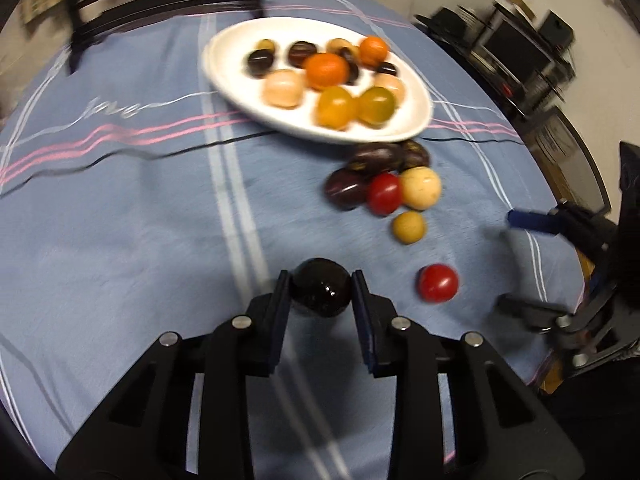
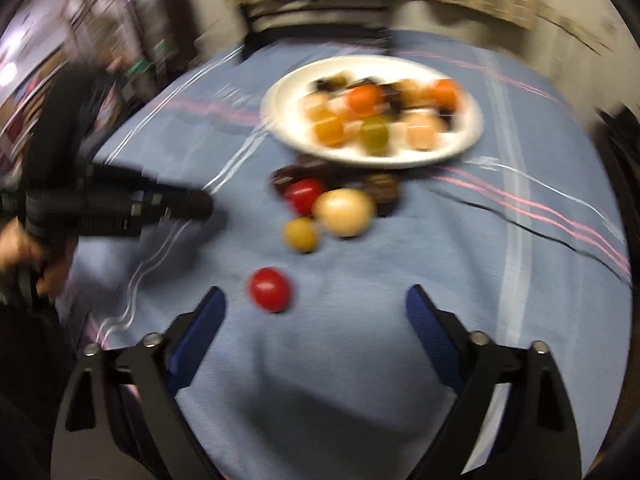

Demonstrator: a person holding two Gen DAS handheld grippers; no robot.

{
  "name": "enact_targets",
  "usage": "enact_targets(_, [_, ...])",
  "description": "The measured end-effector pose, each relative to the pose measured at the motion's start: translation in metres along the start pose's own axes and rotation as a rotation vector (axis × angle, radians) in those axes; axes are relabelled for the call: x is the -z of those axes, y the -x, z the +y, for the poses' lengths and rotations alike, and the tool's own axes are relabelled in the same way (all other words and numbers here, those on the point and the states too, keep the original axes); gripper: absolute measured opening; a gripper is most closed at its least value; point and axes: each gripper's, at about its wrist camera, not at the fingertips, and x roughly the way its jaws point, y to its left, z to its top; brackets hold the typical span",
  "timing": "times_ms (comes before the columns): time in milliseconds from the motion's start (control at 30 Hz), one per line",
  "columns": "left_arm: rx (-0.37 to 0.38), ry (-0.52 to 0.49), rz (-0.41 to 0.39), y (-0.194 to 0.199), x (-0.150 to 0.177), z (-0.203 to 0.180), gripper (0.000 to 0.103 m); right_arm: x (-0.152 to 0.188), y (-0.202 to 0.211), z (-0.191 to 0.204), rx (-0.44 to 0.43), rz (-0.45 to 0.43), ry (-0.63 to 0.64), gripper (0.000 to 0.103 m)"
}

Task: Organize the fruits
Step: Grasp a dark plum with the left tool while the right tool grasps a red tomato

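Note:
My left gripper [image 1: 320, 280] is shut on a glossy dark plum [image 1: 320, 294], held just above the blue cloth. Beyond it a white plate [image 1: 224, 44] carries several fruits: orange, yellow, pale and dark ones. Below the plate's rim lie loose dark plums [image 1: 346, 190], a red tomato [image 1: 384, 194], a pale round fruit [image 1: 421, 188] and a small yellow fruit [image 1: 408, 227]. A lone red tomato [image 1: 438, 283] [image 2: 270, 289] lies nearer. My right gripper [image 2: 316, 304] stands open over the cloth, the lone tomato just ahead between its fingertips, nearer the left one, untouched.
A blue striped tablecloth [image 1: 120, 220] covers the round table. A dark chair back [image 1: 160, 0] stands behind the plate. Shelves with dark boxes [image 1: 520, 44] fill the right background. In the right wrist view the other gripper's dark body [image 2: 120, 208] and a hand [image 2: 24, 248] are at left.

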Motion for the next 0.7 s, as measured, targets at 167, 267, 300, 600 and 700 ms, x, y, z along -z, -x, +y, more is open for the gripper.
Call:
enact_targets(167, [-0.04, 0.082, -0.016, 0.018, 0.024, 0.024, 0.031, -0.008, -0.028, 0.015, -0.059, 0.057, 0.026, 0.061])
enact_targets(267, [-0.055, 0.111, -0.024, 0.025, 0.035, 0.032, 0.031, -0.011, -0.034, 0.007, -0.074, 0.06, -0.026, 0.055])
enact_targets(300, [-0.061, 0.121, -0.026, 0.027, 0.038, 0.034, 0.031, -0.011, -0.035, 0.006, -0.075, 0.061, -0.034, 0.054])
enact_targets(600, [-0.072, 0.151, -0.031, 0.033, 0.047, 0.038, 0.031, -0.009, -0.045, 0.004, -0.088, 0.103, -0.06, 0.046])
enact_targets(700, [-0.069, 0.142, -0.023, 0.032, 0.046, 0.036, 0.031, -0.008, -0.047, 0.006, -0.09, 0.11, -0.051, 0.04])
